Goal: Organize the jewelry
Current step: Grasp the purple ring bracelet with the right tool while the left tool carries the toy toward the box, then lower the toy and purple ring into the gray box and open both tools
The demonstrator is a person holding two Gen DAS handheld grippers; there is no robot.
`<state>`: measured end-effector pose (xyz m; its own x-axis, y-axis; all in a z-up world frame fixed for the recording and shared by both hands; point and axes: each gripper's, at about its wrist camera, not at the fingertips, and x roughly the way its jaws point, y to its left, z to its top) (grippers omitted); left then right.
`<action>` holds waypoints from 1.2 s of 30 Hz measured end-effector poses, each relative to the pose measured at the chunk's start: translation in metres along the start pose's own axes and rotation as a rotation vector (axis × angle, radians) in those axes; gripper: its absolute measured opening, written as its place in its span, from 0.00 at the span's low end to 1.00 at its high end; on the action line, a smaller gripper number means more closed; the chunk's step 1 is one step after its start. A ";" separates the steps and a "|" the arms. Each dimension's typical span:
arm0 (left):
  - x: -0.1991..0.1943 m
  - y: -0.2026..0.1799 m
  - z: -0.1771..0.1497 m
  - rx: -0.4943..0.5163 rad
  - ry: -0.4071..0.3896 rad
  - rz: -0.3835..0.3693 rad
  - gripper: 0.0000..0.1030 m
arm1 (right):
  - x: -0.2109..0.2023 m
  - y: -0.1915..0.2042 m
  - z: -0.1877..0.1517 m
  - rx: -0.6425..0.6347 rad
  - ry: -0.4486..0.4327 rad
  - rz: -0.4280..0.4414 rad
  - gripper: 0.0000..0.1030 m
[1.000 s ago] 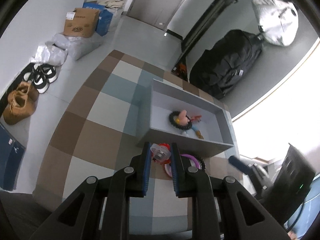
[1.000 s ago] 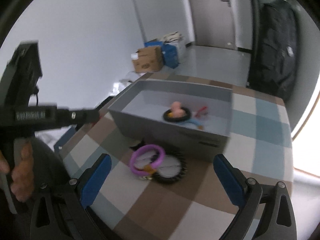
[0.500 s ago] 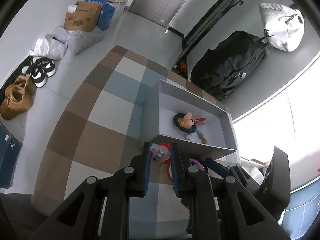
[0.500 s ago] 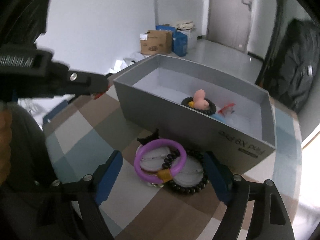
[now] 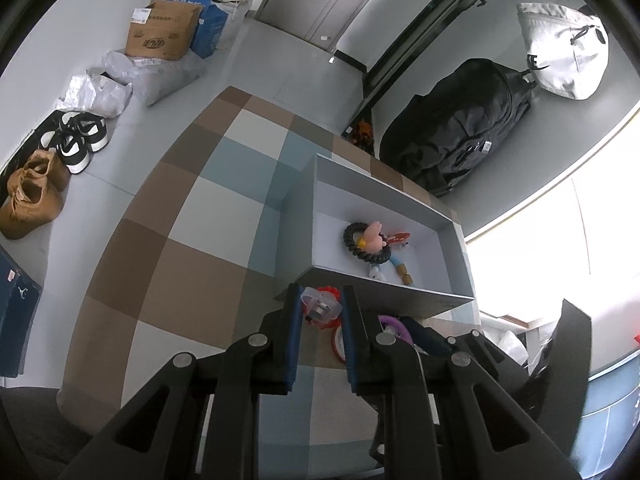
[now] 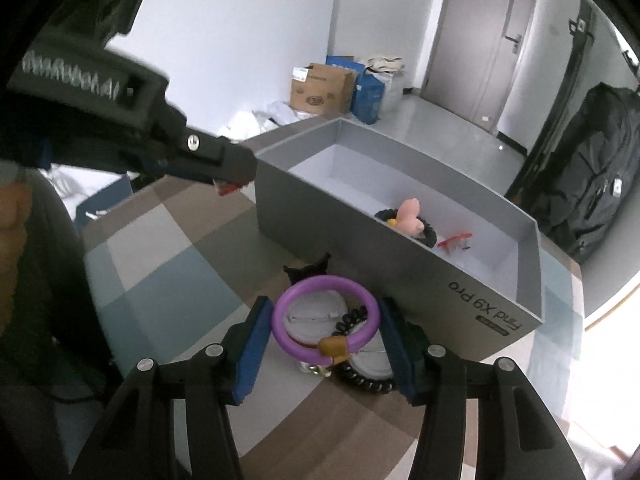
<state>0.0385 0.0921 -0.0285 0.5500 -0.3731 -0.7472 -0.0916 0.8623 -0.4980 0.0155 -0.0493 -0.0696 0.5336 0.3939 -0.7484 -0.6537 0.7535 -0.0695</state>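
Note:
My left gripper is shut on a red and clear hair clip, held just above the near wall of the grey box. The box holds a black hair tie with a pink charm, a red clip and a blue beaded piece. My right gripper straddles a purple bangle lying on the checked cloth; the pads look in contact with its sides. A black beaded bracelet and white discs lie under the bangle. The left gripper also shows in the right wrist view.
The checked cloth covers the table. A small black bow clip lies by the box wall. On the floor beyond are shoes, a cardboard carton and a black bag.
My right gripper has moved in towards the purple bangle and narrowed its fingers around it. My left gripper stays shut on the clip and has risen slightly near the box.

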 end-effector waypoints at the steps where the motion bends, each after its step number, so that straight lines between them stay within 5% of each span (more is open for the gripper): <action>1: 0.000 0.000 0.000 0.002 0.000 0.002 0.13 | -0.001 -0.002 0.003 0.014 -0.005 0.011 0.51; 19: -0.004 -0.030 -0.010 0.107 -0.030 0.054 0.13 | -0.048 -0.052 0.011 0.250 -0.151 0.091 0.51; 36: -0.003 -0.069 0.018 0.180 -0.063 -0.002 0.13 | -0.057 -0.102 0.025 0.401 -0.247 0.112 0.51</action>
<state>0.0580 0.0395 0.0156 0.6014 -0.3571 -0.7147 0.0565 0.9113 -0.4078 0.0655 -0.1355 -0.0036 0.6150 0.5611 -0.5540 -0.4824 0.8235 0.2986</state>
